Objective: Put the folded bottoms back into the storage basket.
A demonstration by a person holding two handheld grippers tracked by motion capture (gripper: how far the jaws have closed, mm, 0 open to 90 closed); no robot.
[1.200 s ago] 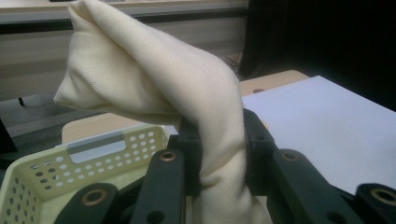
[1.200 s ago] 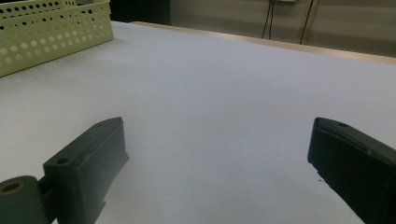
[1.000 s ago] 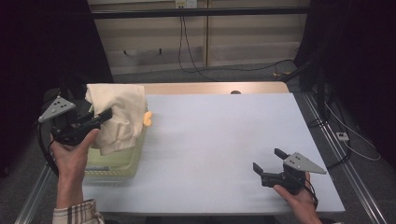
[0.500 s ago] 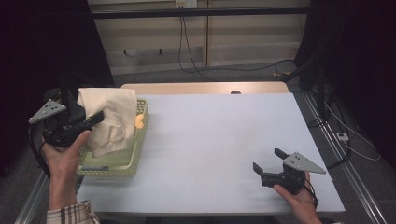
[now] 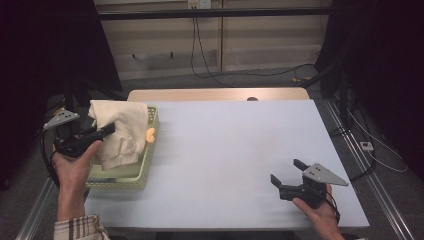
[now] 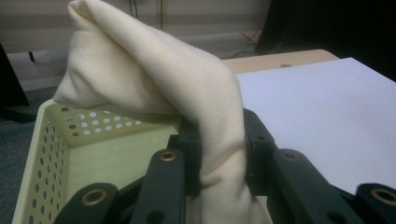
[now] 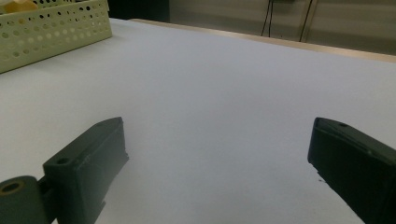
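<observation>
A cream cloth (image 5: 121, 131) hangs in a bunched fold over a pale green perforated basket (image 5: 145, 165) at the table's left edge. My left gripper (image 5: 107, 130) is shut on the cloth, which drapes down into the basket. In the left gripper view the cloth (image 6: 154, 88) is pinched between the two black jaws, with the basket's wall (image 6: 44, 154) below it. My right gripper (image 5: 289, 171) rests near the table's front right corner, open, with nothing between its jaws; in the right gripper view only bare white table lies ahead of my right gripper (image 7: 219, 154).
A small yellow object (image 5: 149, 133) sits at the basket's right rim. The white table top (image 5: 230, 150) stretches wide between the two hands. The basket's corner (image 7: 56, 28) appears far off in the right gripper view. Cables run on the floor behind the table.
My left hand has moved left and down with the cloth, which now hangs lower into the basket. The right hand has stayed where it was.
</observation>
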